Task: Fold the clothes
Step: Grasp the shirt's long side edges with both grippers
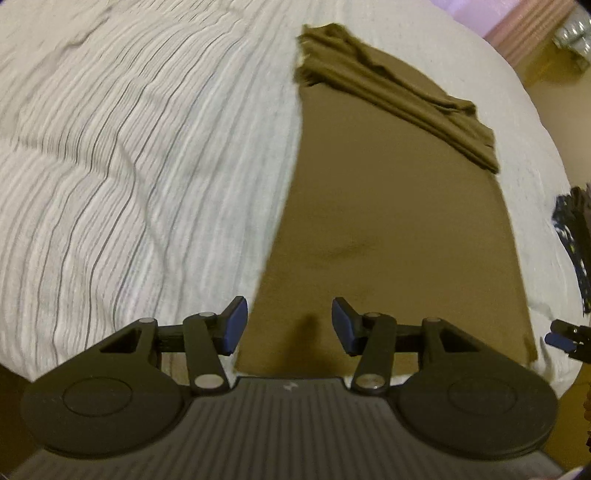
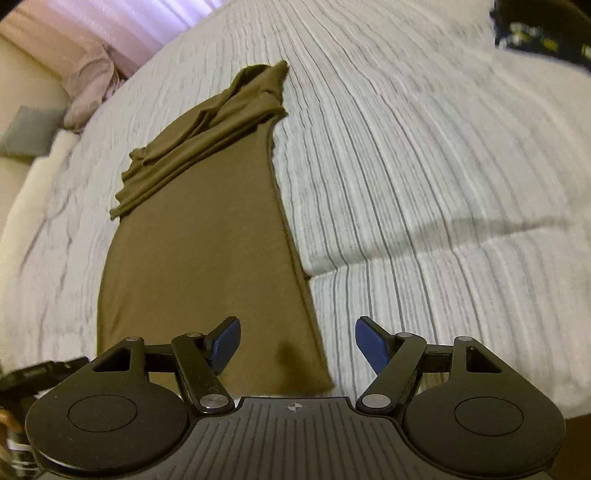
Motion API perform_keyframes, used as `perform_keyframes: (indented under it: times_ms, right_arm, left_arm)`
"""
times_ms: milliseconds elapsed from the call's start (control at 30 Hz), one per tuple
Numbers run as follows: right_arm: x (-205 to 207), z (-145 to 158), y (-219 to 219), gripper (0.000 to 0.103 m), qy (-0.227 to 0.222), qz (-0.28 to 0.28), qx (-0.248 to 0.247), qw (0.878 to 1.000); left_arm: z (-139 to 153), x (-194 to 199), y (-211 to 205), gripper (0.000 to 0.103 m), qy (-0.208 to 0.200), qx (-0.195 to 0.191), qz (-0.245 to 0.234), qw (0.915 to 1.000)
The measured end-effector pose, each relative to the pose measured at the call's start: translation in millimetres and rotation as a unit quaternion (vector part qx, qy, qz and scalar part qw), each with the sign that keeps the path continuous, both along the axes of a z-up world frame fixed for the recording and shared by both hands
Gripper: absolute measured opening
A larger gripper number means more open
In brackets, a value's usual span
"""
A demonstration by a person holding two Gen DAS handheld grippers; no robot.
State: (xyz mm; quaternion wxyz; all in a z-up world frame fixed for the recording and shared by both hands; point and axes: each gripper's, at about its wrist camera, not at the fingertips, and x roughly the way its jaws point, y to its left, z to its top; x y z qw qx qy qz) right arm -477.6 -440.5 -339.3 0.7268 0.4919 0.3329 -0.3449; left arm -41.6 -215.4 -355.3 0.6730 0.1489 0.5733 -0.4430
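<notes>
1. Covering the bed (image 1: 129, 166) (image 2: 424, 166): striped white quilt.
2. Olive garment (image 1: 388, 221) (image 2: 195, 240) lies flat along the near edge, far end bunched.
3. Left claw (image 1: 289, 325) fingers apart, empty, over the garment's hem.
4. Right claw (image 2: 297, 345) likewise apart, empty.

— What do we have underneath it all?
— A bed (image 1: 129, 166) under a white cover with thin grey stripes; we see it rumpled into soft ridges, with a crease running across on the right wrist view.
— And lying on it?
— An olive-brown garment (image 1: 388, 229) spread flat in a long panel; its far end is bunched into folds; at the bed's edge we glimpse a dark patterned cloth (image 2: 543, 33), too blurred to tell more.
</notes>
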Motion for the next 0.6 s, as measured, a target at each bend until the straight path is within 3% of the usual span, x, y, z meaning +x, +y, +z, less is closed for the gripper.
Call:
perform_keyframes:
  times_ms: [233, 433, 567, 600]
  right_arm:
    - [-13.9, -47.0, -24.9, 0.072, -0.106, -0.001, 0.052, 0.993]
    - [-17.1, -59.9, -30.5, 0.072, -0.149, 0.04, 0.1, 0.983]
    - [-24.1, -66.9, -25.6, 0.047, -0.168, 0.049, 0.132, 0.976]
    - [-25.3, -71.1, -25.8, 0.046, -0.173, 0.044, 0.136, 0.975]
  left_arm:
    - [-38.0, 26.0, 3.1, 0.044, 0.091, -0.056, -0.024, 0.994]
    - [-55.8, 39.1, 22.8, 0.044, 0.191, -0.081, -0.01, 0.9782]
    - [-63.3, 38.2, 33.5, 0.041, 0.218, -0.097, 0.005, 0.9711]
    - [-65.4, 38.8, 35.0, 0.036, 0.225, -0.102, 0.013, 0.969]
